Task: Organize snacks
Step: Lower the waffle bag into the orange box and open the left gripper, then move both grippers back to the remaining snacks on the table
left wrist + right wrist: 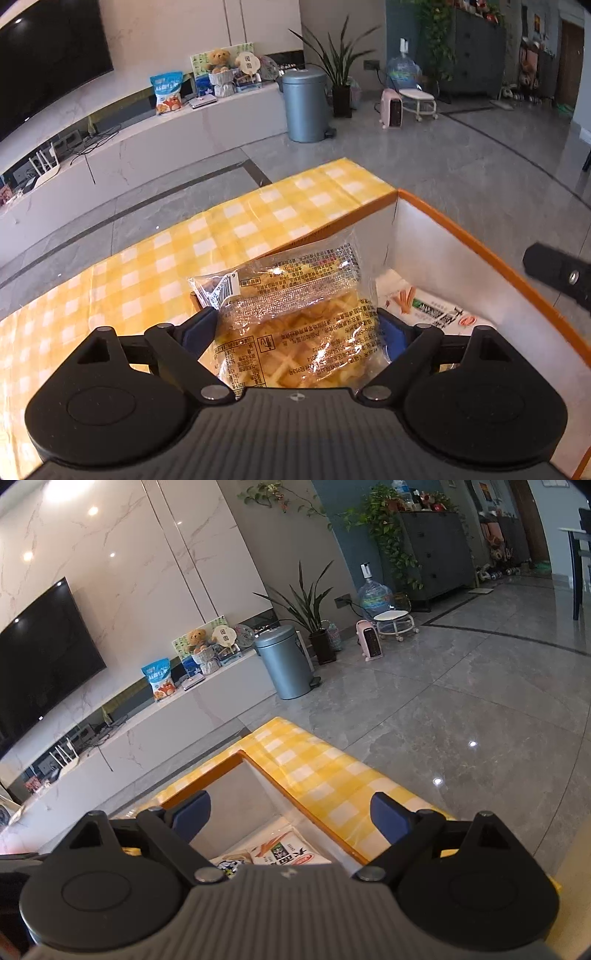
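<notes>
On the checked tablecloth [155, 258], a clear-wrapped waffle packet [295, 325] (printed lettering).

A yellow-and-white checked tablecloth [184, 236] lies under an orange-rimmed, white-walled box [461, 236], with a golden waffle packet [295, 325] and blue gripper pads [192, 812].

The clear waffle packet [295, 321] carries rows of small Chinese print seen upside down, too small to read, plus a barcode strip ending in the digit 6 at its left corner. A white packet [428, 308] in the box [480, 254] shows large black Chinese characters, cut off. The blue bag [159, 679] on the far TV bench has white Chinese lettering, unreadable.
</notes>
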Demonstrator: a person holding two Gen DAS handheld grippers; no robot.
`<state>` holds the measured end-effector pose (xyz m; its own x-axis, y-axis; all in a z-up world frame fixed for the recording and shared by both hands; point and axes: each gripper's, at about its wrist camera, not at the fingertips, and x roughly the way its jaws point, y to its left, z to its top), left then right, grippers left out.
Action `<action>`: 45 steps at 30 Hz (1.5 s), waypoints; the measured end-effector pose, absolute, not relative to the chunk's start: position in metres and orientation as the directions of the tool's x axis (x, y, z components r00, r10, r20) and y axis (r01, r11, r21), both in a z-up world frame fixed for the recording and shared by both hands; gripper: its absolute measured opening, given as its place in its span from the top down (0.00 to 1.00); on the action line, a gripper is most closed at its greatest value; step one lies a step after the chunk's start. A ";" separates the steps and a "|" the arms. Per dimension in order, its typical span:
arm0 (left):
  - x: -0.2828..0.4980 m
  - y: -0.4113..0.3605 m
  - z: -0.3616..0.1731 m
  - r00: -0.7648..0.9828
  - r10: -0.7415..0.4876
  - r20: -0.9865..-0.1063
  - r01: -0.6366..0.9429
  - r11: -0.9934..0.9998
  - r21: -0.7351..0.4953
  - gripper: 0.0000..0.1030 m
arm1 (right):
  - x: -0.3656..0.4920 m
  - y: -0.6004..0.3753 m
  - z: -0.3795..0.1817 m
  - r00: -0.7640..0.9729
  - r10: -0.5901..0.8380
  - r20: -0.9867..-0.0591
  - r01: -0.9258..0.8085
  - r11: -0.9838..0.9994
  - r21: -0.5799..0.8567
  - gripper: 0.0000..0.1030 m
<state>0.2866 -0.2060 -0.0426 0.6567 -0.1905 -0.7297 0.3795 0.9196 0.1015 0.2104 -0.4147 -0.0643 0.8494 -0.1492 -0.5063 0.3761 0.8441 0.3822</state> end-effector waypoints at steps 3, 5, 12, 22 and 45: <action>0.289 -0.203 -0.038 0.639 -0.245 -0.729 0.413 0.909 0.057 0.00 | 0.211 -0.417 -0.066 0.844 -0.143 -0.516 0.378 0.842 0.385 0.12; 0.287 -0.200 -0.032 0.635 -0.291 -0.716 0.424 0.906 0.007 0.00 | 0.212 -0.417 -0.066 0.839 -0.148 -0.524 0.383 0.844 0.375 0.13; 0.297 -0.195 -0.018 0.683 -0.267 -0.680 0.338 0.941 -0.030 0.00 | 0.211 -0.415 -0.066 0.839 -0.146 -0.525 0.379 0.848 0.370 0.13; 0.277 -0.165 -0.003 0.749 -0.249 -0.614 0.265 0.962 -0.066 0.00 | 0.212 -0.418 -0.067 0.835 -0.144 -0.531 0.382 0.846 0.371 0.13; 0.210 -0.066 0.012 0.787 -0.140 -0.601 0.107 0.990 -0.092 0.00 | 0.189 -0.342 -0.013 0.908 -0.023 -0.419 0.167 0.935 0.311 0.13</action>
